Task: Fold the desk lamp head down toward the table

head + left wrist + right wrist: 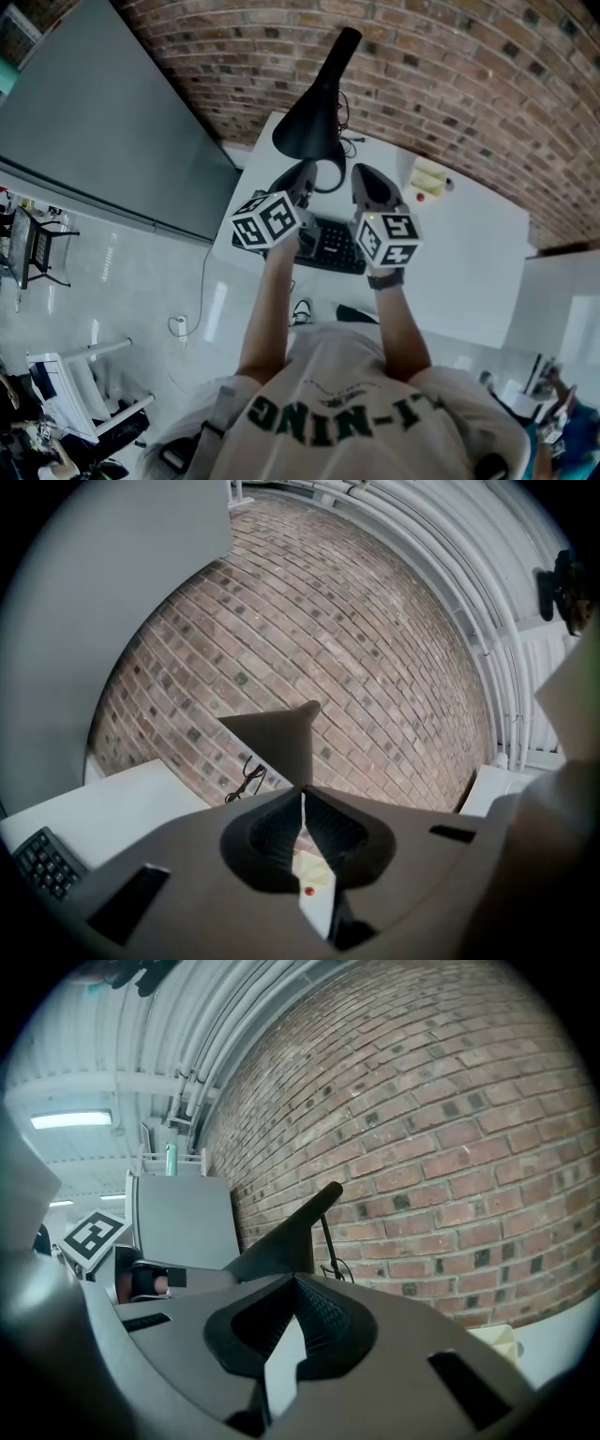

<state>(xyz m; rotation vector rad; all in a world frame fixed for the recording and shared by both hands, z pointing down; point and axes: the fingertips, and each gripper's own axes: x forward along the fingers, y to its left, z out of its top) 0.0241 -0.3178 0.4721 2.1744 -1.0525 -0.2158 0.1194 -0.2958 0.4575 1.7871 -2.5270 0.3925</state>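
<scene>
Jaws of my left gripper (302, 803) and right gripper (292, 1283) pressed together on nothing, both side by side just short of the desk lamp head (309, 117), raised at the tabletop (469, 244) far edge by the brick wall (450, 75), probably staged for pushing it down.

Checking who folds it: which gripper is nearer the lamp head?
Left. The left gripper sits right before the lamp head, pointing at it; the right gripper stands farther off, to its right.
</scene>
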